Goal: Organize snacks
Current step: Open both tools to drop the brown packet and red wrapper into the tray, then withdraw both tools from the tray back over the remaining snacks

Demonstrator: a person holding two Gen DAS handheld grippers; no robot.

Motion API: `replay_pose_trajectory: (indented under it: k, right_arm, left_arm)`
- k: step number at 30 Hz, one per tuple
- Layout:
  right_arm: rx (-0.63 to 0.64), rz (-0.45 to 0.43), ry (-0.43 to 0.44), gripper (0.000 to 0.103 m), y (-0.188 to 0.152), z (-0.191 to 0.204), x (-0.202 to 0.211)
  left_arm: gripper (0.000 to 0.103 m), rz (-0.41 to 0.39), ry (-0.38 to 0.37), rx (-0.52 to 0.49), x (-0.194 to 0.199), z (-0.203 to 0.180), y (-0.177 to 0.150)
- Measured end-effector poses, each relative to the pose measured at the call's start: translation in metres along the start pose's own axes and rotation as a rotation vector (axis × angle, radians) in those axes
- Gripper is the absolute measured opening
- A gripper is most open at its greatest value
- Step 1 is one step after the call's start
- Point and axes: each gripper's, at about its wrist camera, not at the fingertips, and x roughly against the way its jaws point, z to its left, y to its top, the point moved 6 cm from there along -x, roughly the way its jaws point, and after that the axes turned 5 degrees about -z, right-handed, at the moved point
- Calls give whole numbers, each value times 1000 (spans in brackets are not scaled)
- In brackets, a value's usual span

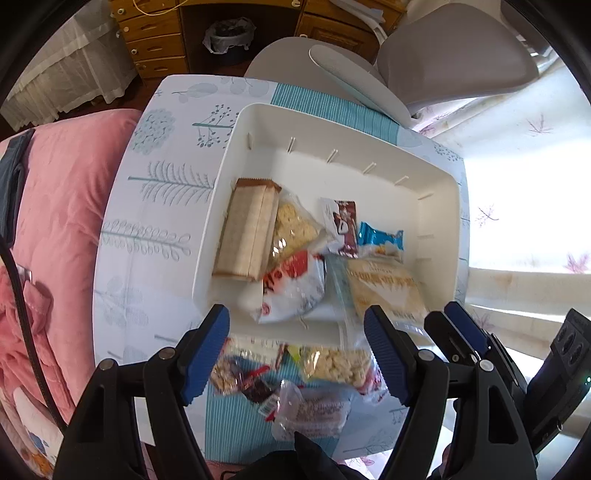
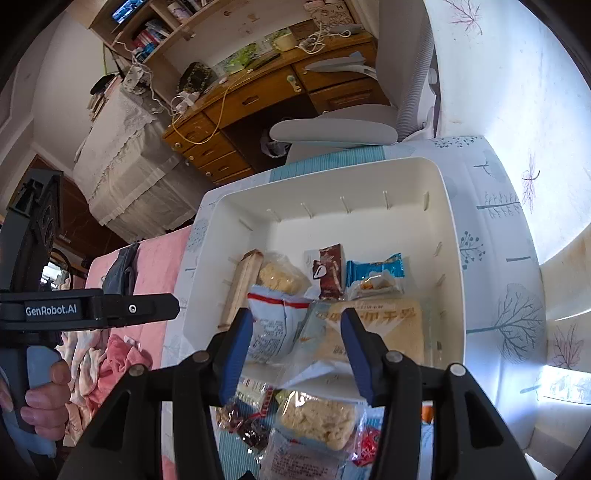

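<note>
White bin (image 1: 236, 155), teal tree-print tablecloth (image 1: 162, 184), pink quilt (image 1: 66, 192), blue wrapper (image 1: 380, 236), perhaps foil.

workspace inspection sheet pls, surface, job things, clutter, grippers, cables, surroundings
surface: table under a leaf-print cloth, teal striped parts.
job's things: white bin on the table, holding a tan cracker sleeve, a brown wafer pack, a blue packet, a red-and-white bag and a large yellow pack. More snack packets lie on the cloth in front of the bin.
clutter: nothing seen beyond the snacks.
grippers: left gripper and right gripper both have jaws apart, nothing between them, above the loose packets.
cables: yellow cord hangs over the wooden desk.
surroundings: grey chair, pink bedding, lined bin under the desk.
</note>
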Motion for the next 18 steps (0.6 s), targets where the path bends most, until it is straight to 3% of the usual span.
replay_pose_trajectory:
  k: [18]
  right_arm:
    - [147, 36, 88, 51, -49, 24, 47]
  left_arm:
    - [74, -80, -2, 125, 48, 17, -104]
